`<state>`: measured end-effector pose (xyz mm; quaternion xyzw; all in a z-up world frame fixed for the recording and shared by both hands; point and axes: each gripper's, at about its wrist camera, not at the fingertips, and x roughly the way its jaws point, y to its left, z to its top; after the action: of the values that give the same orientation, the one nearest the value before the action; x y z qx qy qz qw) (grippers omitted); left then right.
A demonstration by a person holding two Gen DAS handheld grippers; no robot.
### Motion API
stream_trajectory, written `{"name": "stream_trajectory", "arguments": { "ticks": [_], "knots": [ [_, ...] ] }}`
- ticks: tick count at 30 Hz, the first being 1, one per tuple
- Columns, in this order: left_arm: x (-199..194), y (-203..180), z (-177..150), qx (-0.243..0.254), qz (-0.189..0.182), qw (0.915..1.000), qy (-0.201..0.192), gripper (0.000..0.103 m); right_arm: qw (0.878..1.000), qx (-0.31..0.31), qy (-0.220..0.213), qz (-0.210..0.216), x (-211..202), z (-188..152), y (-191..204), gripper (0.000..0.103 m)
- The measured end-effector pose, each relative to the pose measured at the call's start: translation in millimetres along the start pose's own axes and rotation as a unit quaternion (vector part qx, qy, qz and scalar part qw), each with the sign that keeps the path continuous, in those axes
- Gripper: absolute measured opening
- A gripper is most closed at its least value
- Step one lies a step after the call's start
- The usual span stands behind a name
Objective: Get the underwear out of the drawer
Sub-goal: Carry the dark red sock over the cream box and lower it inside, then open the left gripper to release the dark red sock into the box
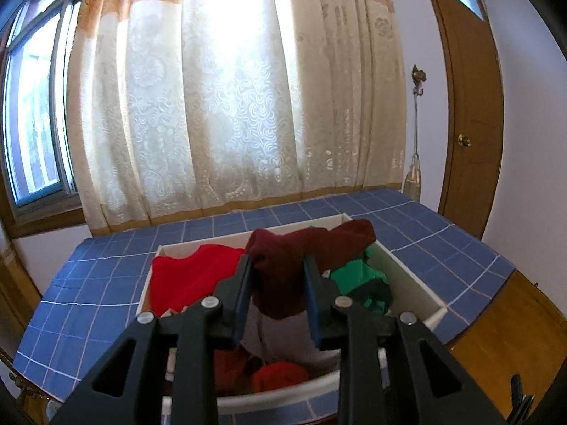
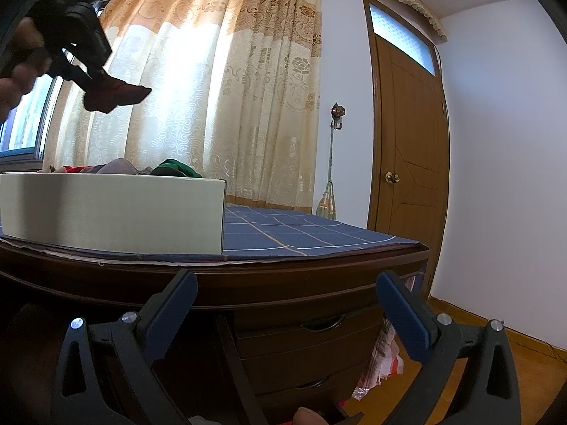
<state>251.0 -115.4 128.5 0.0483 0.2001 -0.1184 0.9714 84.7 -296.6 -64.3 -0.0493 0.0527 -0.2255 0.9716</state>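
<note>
Left wrist view. My left claw [image 1: 276, 276] sits at lower centre of the frame, clenched on a dark maroon garment [image 1: 301, 258]. I take this for the underwear. The cloth is soft knit, bunched into a thick wad between the blue pads; one lobe trails toward the upper right of the frame, the rest hangs down between the fingers. Directly beneath and behind it lies the white drawer [image 1: 407, 272], a shallow open box with thin rigid walls, resting on the blue grid-patterned cloth [image 1: 106, 283] of the bench. Still inside: a bright red piece [image 1: 187, 276] at left, a green piece [image 1: 358, 276] at right, pale fabric and more red at the near end. The held garment hangs over the drawer's middle, so I judge the coming move is a carry sideways past a wall.

Right wrist view. My right claw [image 2: 287, 315] is at the bottom of the frame, released, fingers wide apart, nothing between them. It points at the dark wooden edge of the bench [image 2: 283, 279], with drawer fronts below. The left claw [image 2: 92, 78] shows at upper left, the maroon garment [image 2: 117, 95] dangling from it well above the drawer [image 2: 113, 209], clear of the rim. Long axis of the hanging cloth runs roughly toward the right of the frame. The left hand has the garment; the right is well apart, low.
</note>
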Motion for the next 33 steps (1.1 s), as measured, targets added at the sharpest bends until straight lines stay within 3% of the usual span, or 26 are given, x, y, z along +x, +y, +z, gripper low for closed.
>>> {"name": "stream_trajectory", "arguments": {
  "ticks": [13,21,33],
  "knots": [
    [45,23,13,-0.005,0.037,0.9975,0.059,0.026,1.0,-0.001,-0.005,0.006,0,1,0,0.102],
    [38,53,-16,-0.018,0.042,0.9939,0.101,0.026,1.0,-0.004,-0.004,0.005,0,0,0,0.102],
    [52,59,-50,-0.021,0.045,0.9892,0.138,0.026,1.0,0.0,-0.006,0.007,-1,-1,-2,0.102]
  ]
}}
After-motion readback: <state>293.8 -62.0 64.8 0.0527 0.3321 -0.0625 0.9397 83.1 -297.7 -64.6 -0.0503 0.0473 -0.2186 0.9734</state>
